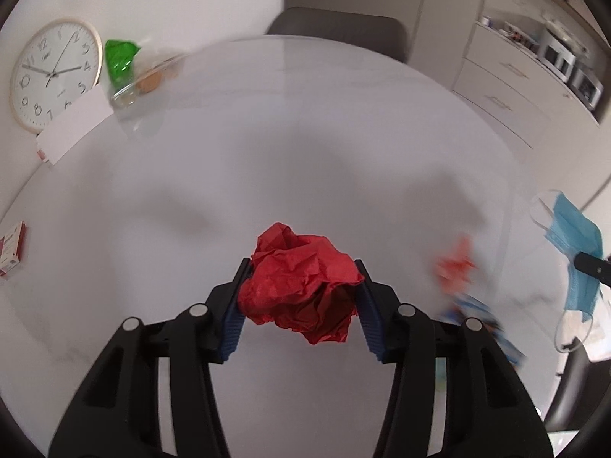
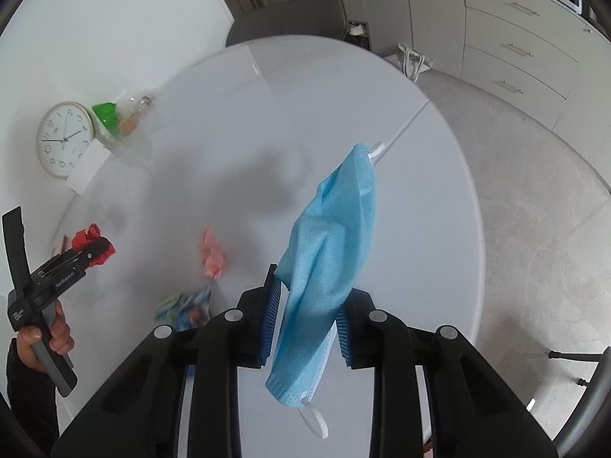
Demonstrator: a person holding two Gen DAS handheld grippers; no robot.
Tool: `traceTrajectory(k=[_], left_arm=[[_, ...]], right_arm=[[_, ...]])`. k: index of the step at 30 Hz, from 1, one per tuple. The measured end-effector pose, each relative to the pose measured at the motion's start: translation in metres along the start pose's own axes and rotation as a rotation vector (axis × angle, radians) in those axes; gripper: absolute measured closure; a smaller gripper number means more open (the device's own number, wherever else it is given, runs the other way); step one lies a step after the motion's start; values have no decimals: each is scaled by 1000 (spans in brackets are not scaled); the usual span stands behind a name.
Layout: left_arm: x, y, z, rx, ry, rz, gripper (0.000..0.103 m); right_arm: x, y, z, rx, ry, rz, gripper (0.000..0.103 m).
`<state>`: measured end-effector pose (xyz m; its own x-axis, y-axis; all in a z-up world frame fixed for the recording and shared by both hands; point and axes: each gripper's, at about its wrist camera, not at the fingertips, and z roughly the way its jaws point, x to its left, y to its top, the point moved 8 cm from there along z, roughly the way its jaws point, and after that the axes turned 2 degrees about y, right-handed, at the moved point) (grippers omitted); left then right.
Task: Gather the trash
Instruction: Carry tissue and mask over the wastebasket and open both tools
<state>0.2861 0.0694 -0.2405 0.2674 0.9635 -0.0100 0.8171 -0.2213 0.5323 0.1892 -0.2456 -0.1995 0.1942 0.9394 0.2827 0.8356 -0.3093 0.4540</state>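
Observation:
My left gripper (image 1: 301, 267) is shut on a crumpled red paper ball (image 1: 301, 282) and holds it above the white round table (image 1: 305, 133). It also shows in the right wrist view (image 2: 97, 250) at the far left, with the red paper ball (image 2: 88, 236) in it. My right gripper (image 2: 311, 290) is shut on a blue face mask (image 2: 328, 252) that hangs from it over the table (image 2: 267, 114). The mask also shows at the right edge of the left wrist view (image 1: 576, 252). A pink crumpled paper (image 2: 212, 252) and a colourful wrapper (image 2: 187, 305) lie on the table between the grippers.
A wall clock (image 1: 53, 72) leans at the table's back left, beside a glass jar with green wrapping (image 1: 122, 68) and a white card (image 1: 72, 129). A small red box (image 1: 11, 244) lies at the left. A grey chair (image 1: 336, 26) stands behind the table; drawers (image 1: 508, 87) are at the right.

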Motion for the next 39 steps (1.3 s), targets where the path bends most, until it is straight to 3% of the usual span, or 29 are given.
traceTrajectory(k=[7,13,20,27,29,31,33,37,39], left_arm=[[-116,-51,-53,40,-145,117,53],[-231,-106,-92,88,-322,255,52],[-326,-154,-121,115,-409,442,52],[-369,-177,-137,124,-441,541,52],[-377,-183,-139,131,-447,564,52],[-381,-186,-137,135,-449,583,52],[-387,-189,-137,143,-453,599,52],[-398,-198,-137,162,-465,624,52],[-401,-200,-136,169,-471,639,52]], right_arm=[[-40,-57,-64,-4,-61,5,76],[-97,-142,-107,45,-163,92,75],[-137,-240,-109,164,-191,242,74],[-152,-284,-88,238,-176,295,72],[-155,-290,-83,259,-179,300,64],[-160,-297,-80,274,-206,306,34],[-163,-298,-83,270,-209,314,24],[-178,-303,-102,248,-241,327,12],[-187,-305,-109,238,-264,341,11]])
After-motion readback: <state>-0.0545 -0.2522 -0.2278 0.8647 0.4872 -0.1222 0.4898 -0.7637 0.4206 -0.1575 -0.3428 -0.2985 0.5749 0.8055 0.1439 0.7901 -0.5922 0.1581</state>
